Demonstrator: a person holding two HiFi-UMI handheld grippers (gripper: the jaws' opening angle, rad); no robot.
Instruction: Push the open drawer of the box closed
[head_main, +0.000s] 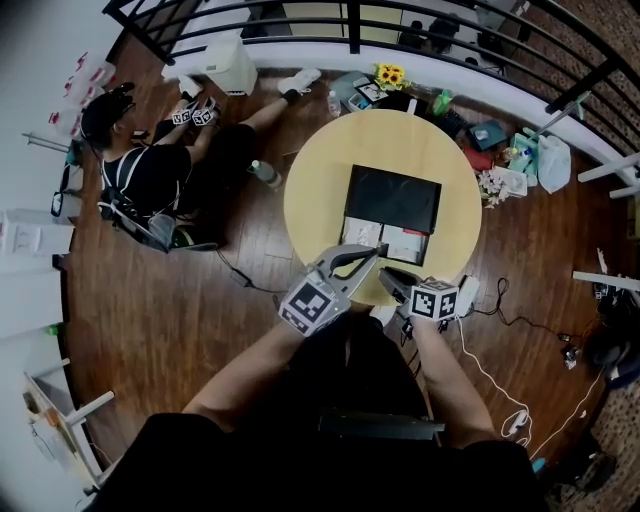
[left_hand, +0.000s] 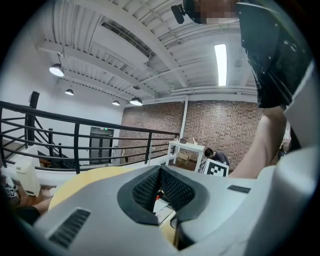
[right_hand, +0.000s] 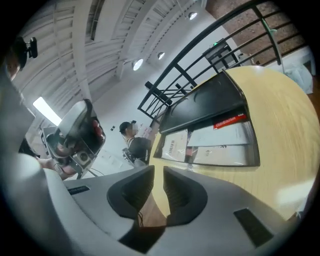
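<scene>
A black box (head_main: 392, 195) sits on the round yellow table (head_main: 310, 190), and its drawer (head_main: 385, 240) stands pulled out toward me with white papers inside. In the right gripper view the open drawer (right_hand: 210, 142) lies just ahead, below the box's dark lid (right_hand: 205, 102). My left gripper (head_main: 372, 252) hovers at the drawer's front edge; its tips (left_hand: 160, 169) meet, holding nothing. Just to its right, at the table's near rim, my right gripper (head_main: 385, 272) has a narrow gap between its jaws (right_hand: 158, 170) with nothing in it.
A person (head_main: 150, 180) sits on the wooden floor to the left. Flowers (head_main: 390, 75), bags and bottles crowd the floor behind the table by the railing (head_main: 350, 25). A white cable (head_main: 490, 380) trails across the floor at right.
</scene>
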